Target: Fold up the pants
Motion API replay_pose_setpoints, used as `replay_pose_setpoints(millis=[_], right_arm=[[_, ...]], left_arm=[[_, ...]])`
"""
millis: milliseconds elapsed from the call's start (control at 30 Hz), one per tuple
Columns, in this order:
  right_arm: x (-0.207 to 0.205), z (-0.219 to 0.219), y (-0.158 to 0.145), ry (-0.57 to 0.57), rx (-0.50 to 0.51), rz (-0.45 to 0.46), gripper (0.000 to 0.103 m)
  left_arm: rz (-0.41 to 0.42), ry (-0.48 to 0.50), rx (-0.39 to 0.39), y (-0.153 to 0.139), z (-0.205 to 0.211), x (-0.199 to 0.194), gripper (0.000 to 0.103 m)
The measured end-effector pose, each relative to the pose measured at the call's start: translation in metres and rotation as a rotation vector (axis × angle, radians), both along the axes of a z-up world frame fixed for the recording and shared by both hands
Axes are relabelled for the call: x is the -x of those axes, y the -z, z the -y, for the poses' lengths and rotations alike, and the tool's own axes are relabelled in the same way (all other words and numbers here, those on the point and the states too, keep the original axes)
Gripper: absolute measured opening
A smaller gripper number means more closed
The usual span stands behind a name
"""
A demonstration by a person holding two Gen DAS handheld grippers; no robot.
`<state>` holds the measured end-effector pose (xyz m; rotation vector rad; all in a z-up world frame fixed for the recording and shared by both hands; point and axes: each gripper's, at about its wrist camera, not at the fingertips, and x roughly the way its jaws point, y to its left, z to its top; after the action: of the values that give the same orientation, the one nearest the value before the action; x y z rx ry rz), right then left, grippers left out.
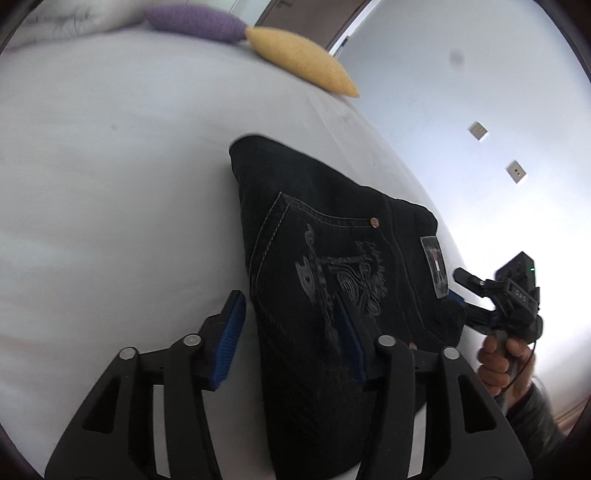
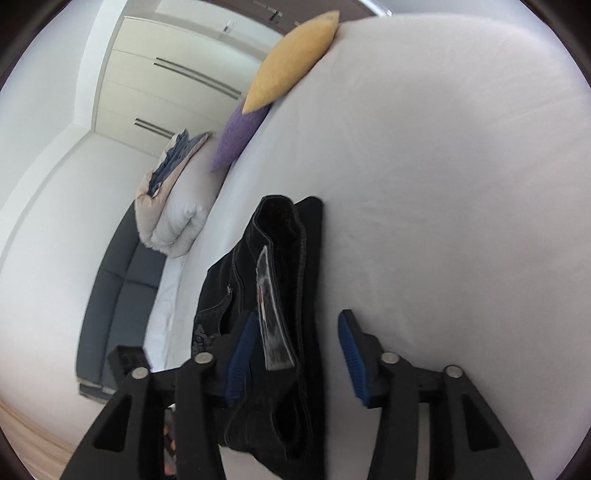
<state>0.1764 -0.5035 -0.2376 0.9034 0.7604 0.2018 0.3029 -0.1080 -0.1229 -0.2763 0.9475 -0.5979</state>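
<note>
The pants (image 1: 332, 266) lie folded into a thick dark bundle on the white bed (image 1: 110, 184), back pocket and waistband label facing up. The left claw (image 1: 291, 332) hovers low over the bundle's near edge with its jaws spread wide, one blue pad over the sheet beside the denim and the other over the pocket embroidery; it grips nothing. In the left wrist view the right claw (image 1: 461, 291) reaches in from the waistband side, a hand (image 1: 502, 358) wrapped round its handle and its tip by the label corner. From its own camera the right claw (image 2: 295, 354) is open too, its pads straddling the stacked waistband layers. A yellow pillow (image 1: 299, 59) and a purple pillow (image 1: 195, 20) sit at the bed's far edge.
</note>
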Motion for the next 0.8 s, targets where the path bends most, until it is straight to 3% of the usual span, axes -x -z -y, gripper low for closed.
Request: replay_pose_setpoints(millis=[100, 200, 300, 433, 533, 800], right_arm=[[0.035, -0.013, -0.021, 0.056, 0.113, 0.015, 0.071], [0.074, -0.032, -0.049, 0.112, 0.219, 0.062, 0.074], [0.115, -0.054, -0.083, 0.189, 0.355, 0.126, 0.082], [0.166, -0.082, -0.137, 0.283, 0.537, 0.230, 0.089], [0.210, -0.090, -0.178, 0.376, 0.636, 0.344, 0.103], [0.291, -0.122, -0.276, 0.479, 0.834, 0.566, 0.103]], left_arm=[[0.154, -0.045, -0.080, -0.031, -0.008, 0.038, 0.075], [0.348, -0.092, -0.173, -0.076, 0.002, 0.093, 0.081], [0.556, -0.141, -0.236, -0.117, 0.004, 0.155, 0.102], [0.796, -0.233, -0.299, -0.168, 0.005, 0.228, 0.103], [0.866, -0.274, -0.330, -0.195, 0.011, 0.261, 0.103], [0.875, -0.286, -0.197, -0.241, -0.018, 0.320, 0.103]])
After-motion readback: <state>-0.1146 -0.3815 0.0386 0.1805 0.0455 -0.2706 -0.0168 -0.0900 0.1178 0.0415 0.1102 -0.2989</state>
